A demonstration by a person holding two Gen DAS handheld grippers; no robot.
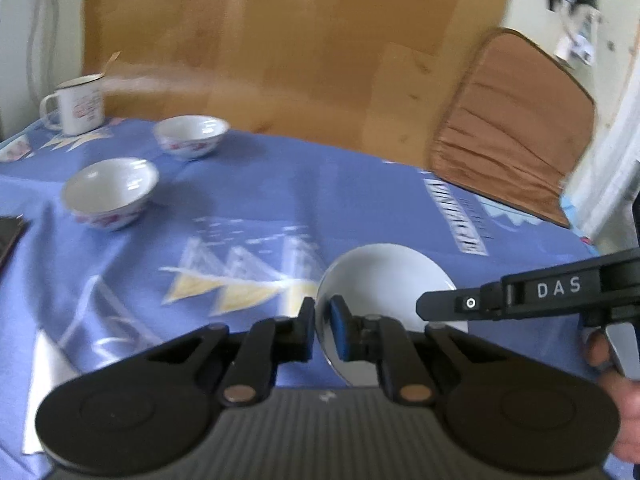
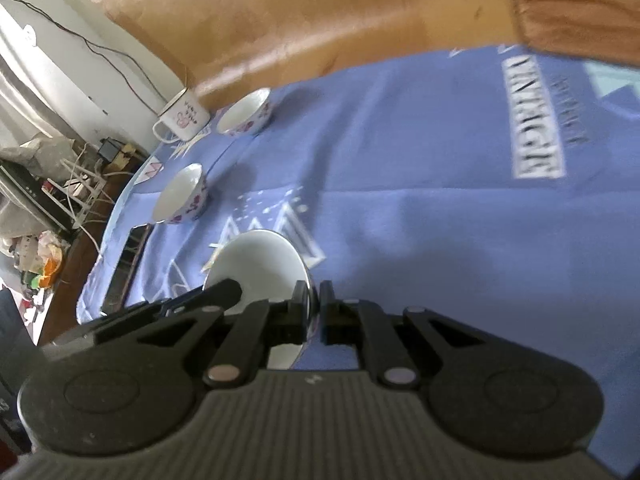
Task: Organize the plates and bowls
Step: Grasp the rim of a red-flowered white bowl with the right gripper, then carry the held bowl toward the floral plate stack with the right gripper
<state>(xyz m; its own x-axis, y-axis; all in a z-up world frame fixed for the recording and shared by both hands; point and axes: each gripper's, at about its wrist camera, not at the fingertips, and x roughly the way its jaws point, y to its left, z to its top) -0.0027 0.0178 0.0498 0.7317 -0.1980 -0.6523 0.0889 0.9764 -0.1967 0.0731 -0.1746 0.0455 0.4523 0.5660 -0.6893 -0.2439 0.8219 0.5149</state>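
A plain white bowl (image 1: 384, 280) is gripped on opposite sides of its rim by both grippers. My left gripper (image 1: 323, 320) is shut on the bowl's near-left rim, one blue pad inside and the other finger outside. My right gripper (image 2: 314, 304) is shut on the other edge of the same bowl (image 2: 256, 268). It reaches in from the right in the left wrist view as a black finger (image 1: 440, 306). Two floral-patterned bowls (image 1: 110, 192) (image 1: 190, 136) stand upright on the blue tablecloth (image 1: 240, 200) at the far left, apart from each other. Whether the held bowl touches the cloth I cannot tell.
A white enamel mug (image 1: 78, 106) stands at the table's far left corner. A dark phone (image 2: 128, 264) lies at the left edge. Behind the table are a brown board (image 1: 280, 40) and a cushioned chair back (image 1: 512, 128). Cables and clutter (image 2: 60, 192) lie beyond the left edge.
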